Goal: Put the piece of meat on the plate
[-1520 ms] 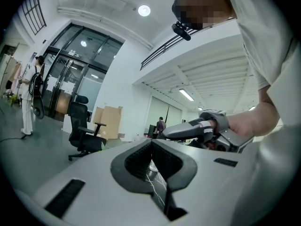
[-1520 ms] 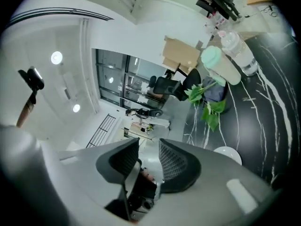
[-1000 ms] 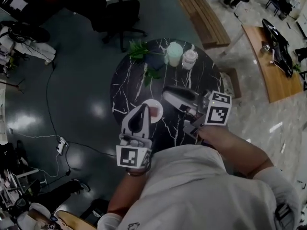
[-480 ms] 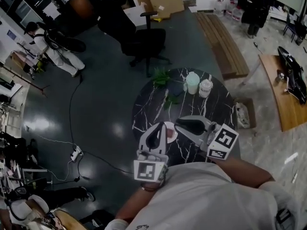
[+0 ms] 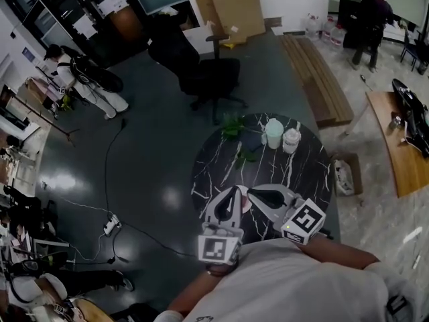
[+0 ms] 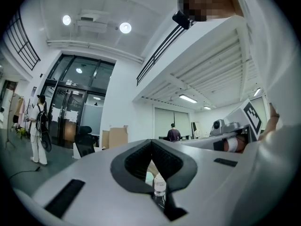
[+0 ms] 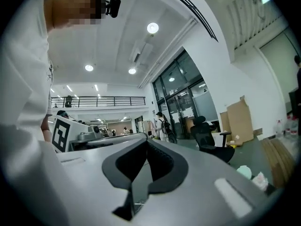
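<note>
The round table (image 5: 213, 173) in front of you has a glossy black marble top with white veins. Beyond its far edge stands a black swivel chair (image 5: 209, 78) on a smooth dark floor.

You hold both grippers level over the table's near edge. They are matte grey shells with ribbed black pads, each with a square-marked cube at the back. Your left gripper (image 6: 151, 142) has its tips pressed together. Only a diamond-shaped gap is left behind them, and nothing is caught in it. Your right gripper (image 7: 147, 141) has just closed. Its jaws meet at the tips in the same way and carry nothing.

At the table's far edge stand a pale mint cup (image 5: 273, 133) and, just beside it, a clear lidded cup (image 5: 291, 140). Near them, along the same edge, lie leafy green sprigs (image 5: 234, 126).

On the table's near side, a small white round plate (image 5: 247, 207) peeks out between your two grippers. The pinkish patch on it looks like the meat (image 5: 246, 202), though it is too small to tell for sure.
</note>
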Demonstrator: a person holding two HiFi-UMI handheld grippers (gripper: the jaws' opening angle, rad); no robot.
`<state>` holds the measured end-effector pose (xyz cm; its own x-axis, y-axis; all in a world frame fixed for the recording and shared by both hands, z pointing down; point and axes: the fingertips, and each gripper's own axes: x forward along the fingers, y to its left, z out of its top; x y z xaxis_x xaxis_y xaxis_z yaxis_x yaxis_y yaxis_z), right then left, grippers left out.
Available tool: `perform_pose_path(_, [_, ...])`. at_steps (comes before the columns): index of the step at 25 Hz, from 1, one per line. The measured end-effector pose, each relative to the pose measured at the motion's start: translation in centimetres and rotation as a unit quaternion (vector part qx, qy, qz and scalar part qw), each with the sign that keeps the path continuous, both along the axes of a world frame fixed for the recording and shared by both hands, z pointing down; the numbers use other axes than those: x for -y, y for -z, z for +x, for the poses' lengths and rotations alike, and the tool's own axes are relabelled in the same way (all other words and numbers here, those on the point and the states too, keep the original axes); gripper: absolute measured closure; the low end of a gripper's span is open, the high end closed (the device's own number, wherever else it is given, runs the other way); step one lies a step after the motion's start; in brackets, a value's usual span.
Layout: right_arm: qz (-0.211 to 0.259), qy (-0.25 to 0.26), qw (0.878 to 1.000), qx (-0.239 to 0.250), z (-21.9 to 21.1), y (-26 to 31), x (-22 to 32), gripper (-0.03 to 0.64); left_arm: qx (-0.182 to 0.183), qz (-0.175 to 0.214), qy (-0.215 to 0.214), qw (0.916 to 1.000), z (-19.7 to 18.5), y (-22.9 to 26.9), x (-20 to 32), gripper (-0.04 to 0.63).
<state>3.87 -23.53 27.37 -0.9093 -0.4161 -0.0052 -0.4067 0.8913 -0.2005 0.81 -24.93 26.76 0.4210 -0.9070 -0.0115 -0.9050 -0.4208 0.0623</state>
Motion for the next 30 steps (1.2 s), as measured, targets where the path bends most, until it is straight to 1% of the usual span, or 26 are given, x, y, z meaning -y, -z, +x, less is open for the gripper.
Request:
perform_pose_path(4, [0.015, -0.010, 1.000, -0.009, 0.0, -0.1, 0.0, 0.615, -0.003, -0.005, 0.004, 1.0000, -0.2, -0.3, 0.0, 0.588])
perform_pose_path(7, [0.016, -0.010, 1.000, -0.011, -0.4, 0.0, -0.4, 0.615, -0.004, -0.004, 0.010, 0.9999, -0.7, -0.2, -0.2, 0.588])
perform_pose_path(14, [0.022, -0.026, 0.999, -0.018, -1.8, 0.0, -2.0, 0.615, -0.004, -0.004, 0.005, 1.0000, -2.1, -0.6, -2.2, 0.588])
perform_pose_path(17, [0.027, -0.031, 0.999, -0.023, -3.3, 0.1, -3.7, 0.615, -0.006, 0.000, -0.005, 1.0000, -3.5, -0.5, -3.9, 0.588])
perform_pose_path(21, [0.030, -0.047, 0.998, -0.021, -5.3, 0.6, -6.3, 0.615, -0.013, -0.005, -0.010, 0.9998, -5.9, -0.9, -6.4, 0.588])
perform_pose_path(25, [0.027, -0.055, 0.998, -0.022, -7.5, 0.8, -10.0, 0.615, -0.008, -0.010, -0.030, 0.9995, -7.7, -0.4, -9.8, 0.588])
perform_pose_path(28, [0.013, -0.063, 0.998, -0.013, -8.8, 0.5, -12.5, 0.615, -0.008, -0.012, -0.039, 0.9991, -9.2, -0.3, -12.3, 0.588])
perform_pose_path(30, [0.013, -0.069, 0.998, -0.009, -9.6, 0.6, -13.9, 0.615, -0.002, -0.016, -0.045, 0.9989, -10.3, -0.3, -14.1, 0.588])
